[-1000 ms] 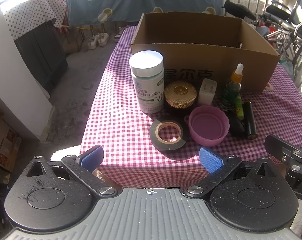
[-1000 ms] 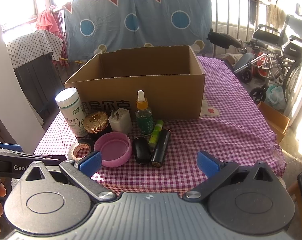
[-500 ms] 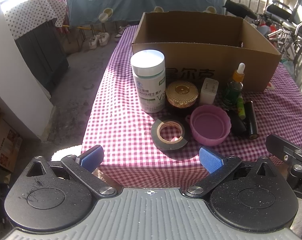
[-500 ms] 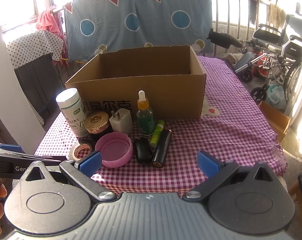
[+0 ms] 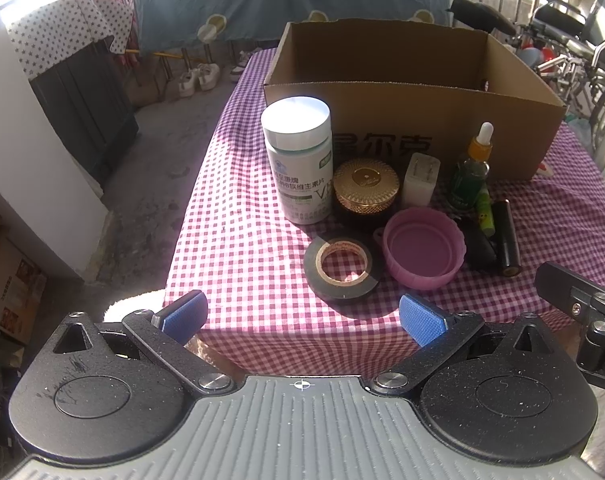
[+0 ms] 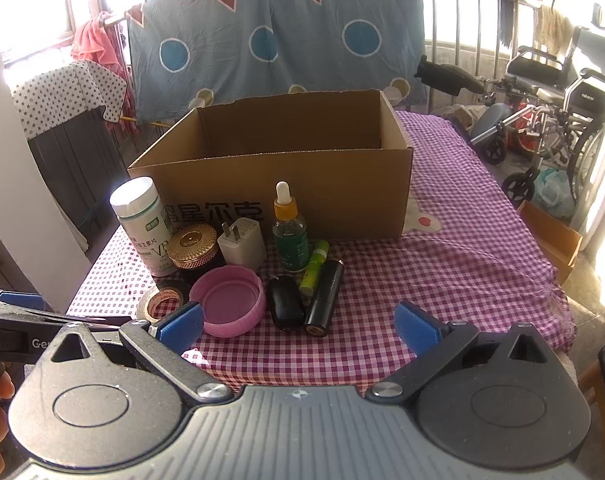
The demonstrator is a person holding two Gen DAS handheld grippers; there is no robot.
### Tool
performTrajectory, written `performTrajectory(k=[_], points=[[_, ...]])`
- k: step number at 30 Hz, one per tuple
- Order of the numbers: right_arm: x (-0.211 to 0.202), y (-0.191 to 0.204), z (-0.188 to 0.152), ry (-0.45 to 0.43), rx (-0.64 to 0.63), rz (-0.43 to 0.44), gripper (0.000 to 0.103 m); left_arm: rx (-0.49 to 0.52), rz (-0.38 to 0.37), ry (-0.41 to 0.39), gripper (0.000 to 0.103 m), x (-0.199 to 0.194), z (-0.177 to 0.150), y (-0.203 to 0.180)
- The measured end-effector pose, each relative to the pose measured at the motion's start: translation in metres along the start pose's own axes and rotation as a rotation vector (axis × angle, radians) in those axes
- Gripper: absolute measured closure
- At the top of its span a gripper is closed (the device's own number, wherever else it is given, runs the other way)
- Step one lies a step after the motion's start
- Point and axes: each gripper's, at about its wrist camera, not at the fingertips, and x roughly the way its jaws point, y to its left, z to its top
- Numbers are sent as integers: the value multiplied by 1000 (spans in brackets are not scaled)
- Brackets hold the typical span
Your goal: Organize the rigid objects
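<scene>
An open cardboard box [image 5: 414, 132] [image 6: 302, 200] stands on the checked tablecloth [image 5: 242, 248]. In front of it are a white pill bottle [image 5: 298, 160] [image 6: 142, 224], a gold-lidded jar [image 5: 365, 186] [image 6: 192, 246], a white charger [image 5: 421, 180] [image 6: 242, 246], a green dropper bottle [image 5: 472, 168] [image 6: 289, 232], a pink lid [image 5: 422, 252] [image 6: 228, 300], black tape [image 5: 344, 266] [image 6: 162, 300], a green tube [image 6: 314, 266], a black tube [image 6: 324, 298] and a black case [image 6: 285, 307]. My left gripper [image 5: 302, 320] and right gripper [image 6: 298, 326] are open and empty, at the table's near edge.
A wheelchair [image 6: 550, 120] and a small carton [image 6: 550, 236] stand right of the table. A blue sheet [image 6: 278, 36] hangs behind the box. A dark cabinet [image 5: 82, 108] stands at the left. The floor drops away left of the table.
Both grippers have crept slightly towards the table. Nothing on the table has moved.
</scene>
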Motion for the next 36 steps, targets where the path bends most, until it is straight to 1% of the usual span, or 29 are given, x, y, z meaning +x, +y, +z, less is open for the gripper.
performTrajectory(k=[27, 32, 36], points=[[3, -2, -2, 4, 12, -1, 0, 15, 8, 15, 1, 4, -1, -4], [6, -7, -5, 4, 26, -10, 0, 31, -7, 22, 1, 9, -3, -7], [10, -24, -6, -14, 64, -16, 0, 64, -46, -3, 1, 10, -4, -14]])
